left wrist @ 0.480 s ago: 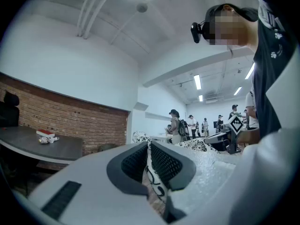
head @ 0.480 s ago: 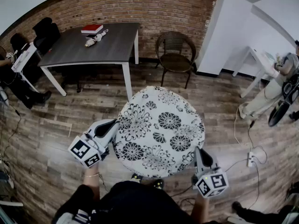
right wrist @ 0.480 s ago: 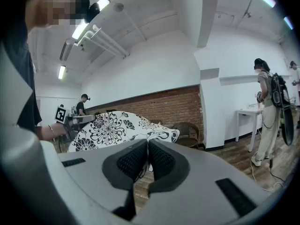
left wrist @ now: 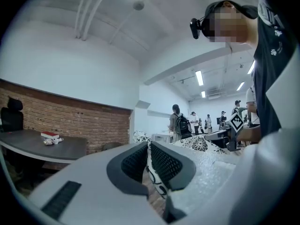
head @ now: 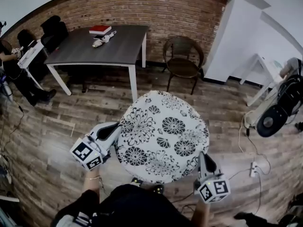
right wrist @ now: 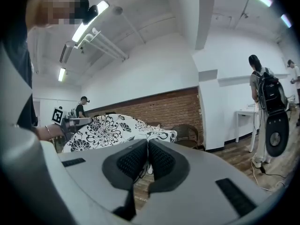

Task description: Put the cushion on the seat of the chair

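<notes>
A round white cushion (head: pixel 163 136) with black flower prints hangs flat in front of me, carried between both grippers. My left gripper (head: pixel 113 130) is shut on its left edge; the fabric (left wrist: pixel 152 172) runs between the dark pads. My right gripper (head: pixel 200 159) is shut on the near right edge, where a thin fold (right wrist: pixel 146 163) sits pinched and the cushion (right wrist: pixel 108 128) spreads to the left. The brown wicker chair (head: pixel 183 60) stands ahead by the brick wall, its seat bare; it also shows past the cushion as the chair (right wrist: pixel 187 132).
A dark table (head: pixel 102 44) with white legs stands left of the chair, a red book (head: pixel 100 30) on it. A white pillar (head: pixel 236 37) rises right of the chair. Cables and a power strip (head: pixel 253 167) lie on the wooden floor at right. People stand around the room's edges.
The chair, table and wall have shifted slightly right and down in the head view. The cushion and both grippers keep the same hold.
</notes>
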A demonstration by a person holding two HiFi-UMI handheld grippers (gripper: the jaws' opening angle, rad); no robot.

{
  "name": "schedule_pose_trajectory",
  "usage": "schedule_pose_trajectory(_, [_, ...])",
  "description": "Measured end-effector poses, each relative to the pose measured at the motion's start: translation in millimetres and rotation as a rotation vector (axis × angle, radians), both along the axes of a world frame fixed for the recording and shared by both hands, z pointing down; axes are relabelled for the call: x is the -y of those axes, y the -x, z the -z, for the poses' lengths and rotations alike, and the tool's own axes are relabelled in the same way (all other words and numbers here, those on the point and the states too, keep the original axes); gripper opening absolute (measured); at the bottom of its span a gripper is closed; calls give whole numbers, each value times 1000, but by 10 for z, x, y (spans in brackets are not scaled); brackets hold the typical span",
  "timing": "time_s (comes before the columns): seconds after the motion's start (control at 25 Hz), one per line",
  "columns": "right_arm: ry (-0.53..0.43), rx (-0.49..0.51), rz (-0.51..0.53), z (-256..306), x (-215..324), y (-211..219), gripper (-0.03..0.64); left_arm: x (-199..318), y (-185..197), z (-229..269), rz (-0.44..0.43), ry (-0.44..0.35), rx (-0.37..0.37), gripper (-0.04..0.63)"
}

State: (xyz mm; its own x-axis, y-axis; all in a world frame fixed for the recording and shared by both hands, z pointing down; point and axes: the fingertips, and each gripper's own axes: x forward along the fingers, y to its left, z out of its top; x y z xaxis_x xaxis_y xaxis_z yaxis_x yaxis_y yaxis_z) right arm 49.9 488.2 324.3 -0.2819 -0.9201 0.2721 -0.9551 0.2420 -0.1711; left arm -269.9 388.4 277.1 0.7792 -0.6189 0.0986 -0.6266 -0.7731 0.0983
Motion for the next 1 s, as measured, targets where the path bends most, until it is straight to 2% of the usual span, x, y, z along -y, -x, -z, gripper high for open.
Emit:
schedule_pose_trajectory(0.6, [-32,-2,19,-58,178,-103,9,16,44,-72,40,-7,22,20])
schedule_pose_trajectory(1.0, [-6,-4,33,-56,94,-133,9,-106,107,-22,80,12,22,20])
